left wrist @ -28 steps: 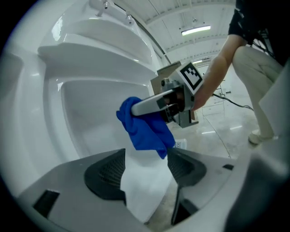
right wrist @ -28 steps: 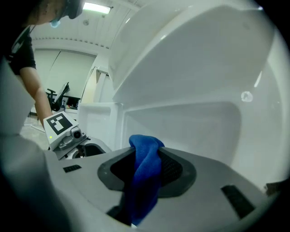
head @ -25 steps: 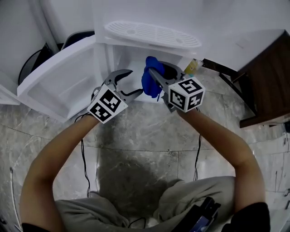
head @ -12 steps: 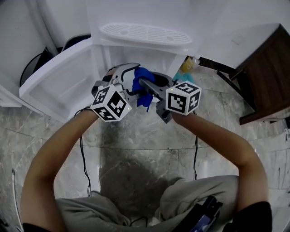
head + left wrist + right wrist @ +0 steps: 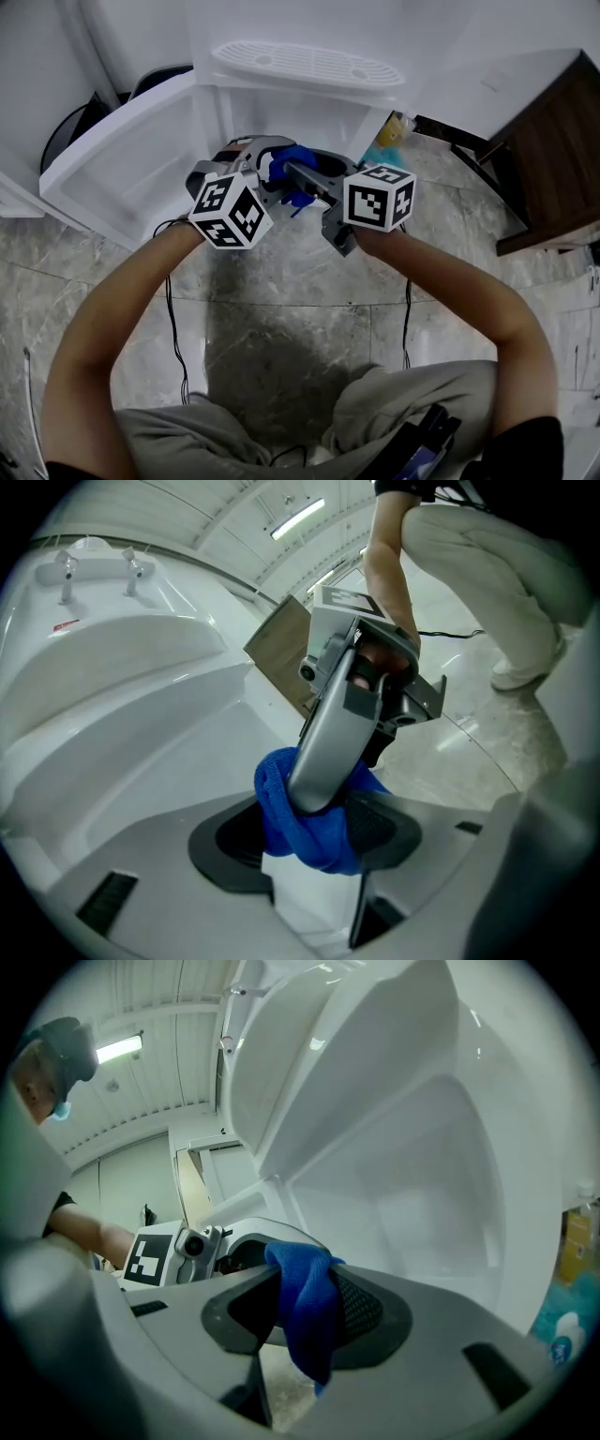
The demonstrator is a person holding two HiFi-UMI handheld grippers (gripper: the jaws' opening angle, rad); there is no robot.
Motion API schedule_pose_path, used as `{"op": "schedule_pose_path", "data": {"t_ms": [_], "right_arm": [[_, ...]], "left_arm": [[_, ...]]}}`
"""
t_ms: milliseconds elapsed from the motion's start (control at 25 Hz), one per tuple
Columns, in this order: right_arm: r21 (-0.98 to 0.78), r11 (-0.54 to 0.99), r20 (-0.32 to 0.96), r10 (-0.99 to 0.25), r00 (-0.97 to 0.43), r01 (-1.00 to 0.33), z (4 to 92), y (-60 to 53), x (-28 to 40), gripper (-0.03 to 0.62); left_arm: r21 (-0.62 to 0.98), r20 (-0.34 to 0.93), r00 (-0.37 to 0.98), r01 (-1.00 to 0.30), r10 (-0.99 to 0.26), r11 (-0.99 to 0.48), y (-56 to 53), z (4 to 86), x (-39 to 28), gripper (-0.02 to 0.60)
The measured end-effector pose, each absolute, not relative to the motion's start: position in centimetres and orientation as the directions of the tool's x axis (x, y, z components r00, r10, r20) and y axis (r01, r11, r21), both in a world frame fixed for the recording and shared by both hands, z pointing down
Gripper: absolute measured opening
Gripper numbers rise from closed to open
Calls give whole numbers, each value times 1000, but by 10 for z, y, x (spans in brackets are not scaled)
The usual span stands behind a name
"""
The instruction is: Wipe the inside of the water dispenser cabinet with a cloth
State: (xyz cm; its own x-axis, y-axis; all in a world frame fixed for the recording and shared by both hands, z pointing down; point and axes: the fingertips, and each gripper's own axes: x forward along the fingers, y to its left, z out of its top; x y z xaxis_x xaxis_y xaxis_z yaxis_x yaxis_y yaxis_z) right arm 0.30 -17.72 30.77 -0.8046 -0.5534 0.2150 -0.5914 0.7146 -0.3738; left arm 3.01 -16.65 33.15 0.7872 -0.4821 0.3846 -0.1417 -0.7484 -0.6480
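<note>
**Head view.** Both tools meet in front of the open water dispenser cabinet (image 5: 291,112), whose door (image 5: 122,178) stands swung out to the left. The blue cloth (image 5: 295,157) sits bunched between the tips of the left gripper (image 5: 272,173) and the right gripper (image 5: 292,180), at the mouth of the cabinet and not yet against an inner wall.

**Left gripper view.** We find the cloth (image 5: 281,808) wadded between this tool's pads, with one silver finger of the right gripper pressed into the same wad. The left jaws have just been closing, and the bunch now meets both pads, so we record a grip on it.

**Right gripper view.** The jaws are clamped on a fold of the cloth (image 5: 305,1307), and a loose tail hangs below them. The white cabinet interior lies just beyond.

**Handling.** We judge the cloth light, soft and limp. It will compress and drape and cannot break, but a thin fold may slip out of the jaws. It is best held by the thick middle of the bunch, with a pad of fabric left proud of the jaws for wiping.
</note>
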Motion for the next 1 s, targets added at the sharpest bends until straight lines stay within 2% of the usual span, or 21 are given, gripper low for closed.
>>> {"op": "schedule_pose_path", "data": {"t_ms": [320,560,720,760,880,1000], "right_arm": [[-390,708,236,-542,-807,-589,313,-179,0,145],[-399,702,225,-549,-805,-590,308,-182,6,152],[-353,684,227,-599,-768,-638,309,-188,24,149],[-328,679,232,-616,-753,-657,309,-190,30,131],[-250,679,235,-649,-723,-690,308,-193,42,23],[-204,682,244,-660,-711,-703,308,-194,47,-2]], "left_arm": [[-625,410,769,-155,-491,-765,-169,336,22,179],[-528,402,756,-268,-516,-806,-185,338,0,169],[-479,411,745,-314,-525,-820,-189,344,-10,167],[-477,417,743,-311,-523,-822,-189,346,-11,167],[-469,429,741,-306,-517,-828,-189,352,-12,167],[-462,436,741,-302,-510,-834,-191,358,-9,167]]}}
